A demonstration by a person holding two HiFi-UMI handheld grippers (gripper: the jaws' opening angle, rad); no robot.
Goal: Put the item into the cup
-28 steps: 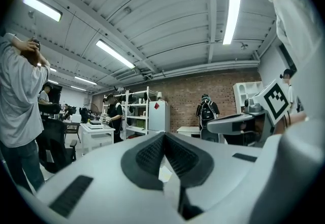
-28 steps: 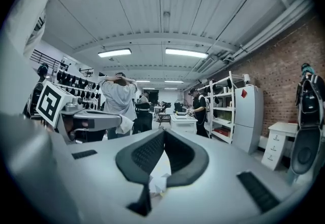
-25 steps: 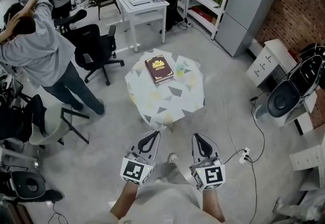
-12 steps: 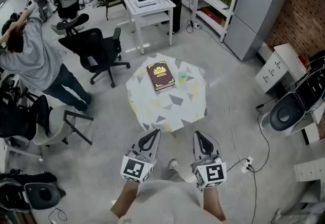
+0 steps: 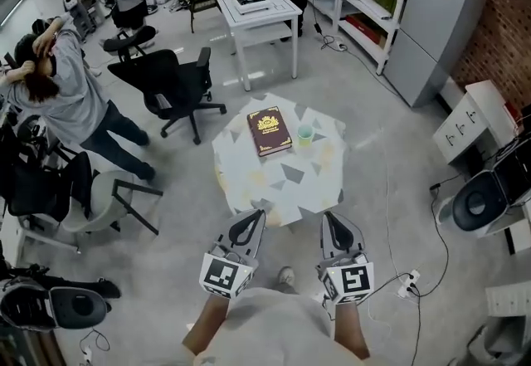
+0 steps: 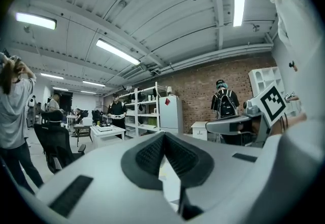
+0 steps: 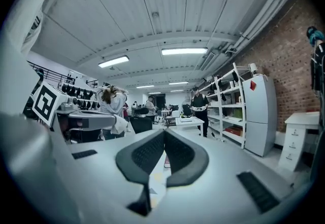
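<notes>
So both grippers are held low in front of the person, well short of the round table (image 5: pixel 282 186) with the patterned cloth. The left gripper (image 5: pixel 254 217) has its 2 jaws pressed together with nothing between them. The right gripper (image 5: pixel 328 217) is the same, pads touching and empty. The green cup (image 5: pixel 305 135) stands upright on the far half of the table, just right of a dark red book (image 5: pixel 269 130) (gold print on the cover, too small to read). Any small item for the cup is too tiny to make out from up here. Off left, a person in a grey shirt (image 5: pixel 62 86) stands near a black office chair (image 5: pixel 170 78).
</notes>
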